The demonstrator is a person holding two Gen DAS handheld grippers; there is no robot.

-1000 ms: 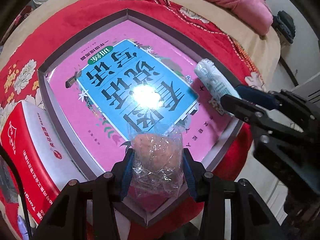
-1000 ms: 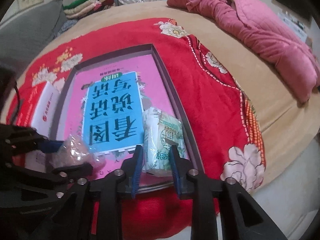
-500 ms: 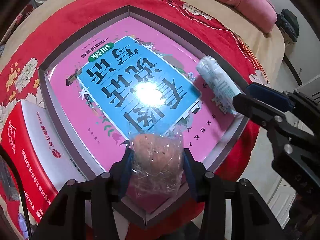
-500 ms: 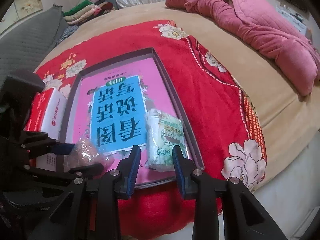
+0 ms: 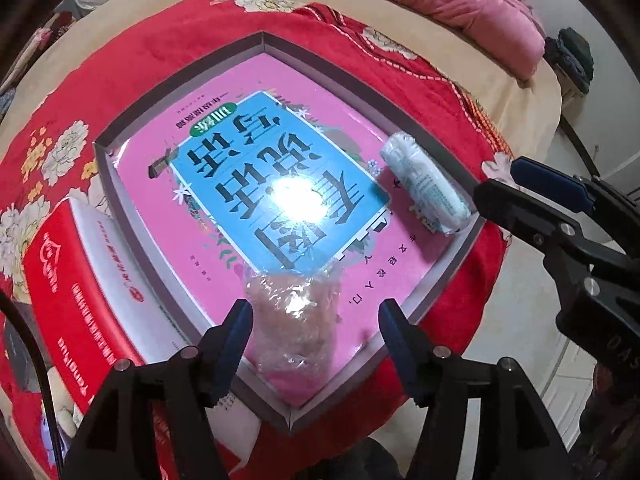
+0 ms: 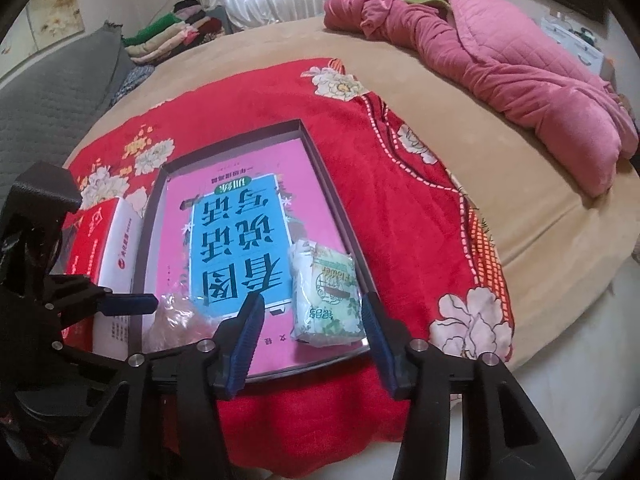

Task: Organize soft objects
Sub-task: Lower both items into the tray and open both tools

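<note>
A grey-rimmed tray (image 5: pixel 452 256) lined with a pink and blue printed sheet lies on the red flowered blanket. A clear plastic bag of pinkish stuff (image 5: pixel 296 320) rests in the tray's near corner. My left gripper (image 5: pixel 316 332) straddles it with its jaws opening, and the pads stand off the bag. A white and green tissue pack (image 6: pixel 326 296) lies along the tray's right side. My right gripper (image 6: pixel 312 340) hovers just above and in front of the pack, jaws opening, pads clear of it. The pack (image 5: pixel 424 188) and the right gripper's fingers (image 5: pixel 520 204) also show in the left wrist view.
A red and white carton (image 5: pixel 80 300) sits against the tray's left side. The blanket (image 6: pixel 400 208) covers a beige bed, with a pink quilt (image 6: pixel 500 60) bunched at the back right and folded clothes (image 6: pixel 168 36) at the back left. The bed's edge drops away on the right.
Both grippers' jaws have spread wider, letting go of the bag and the tissue pack. The right gripper has lifted and drawn back a little from the pack.
</note>
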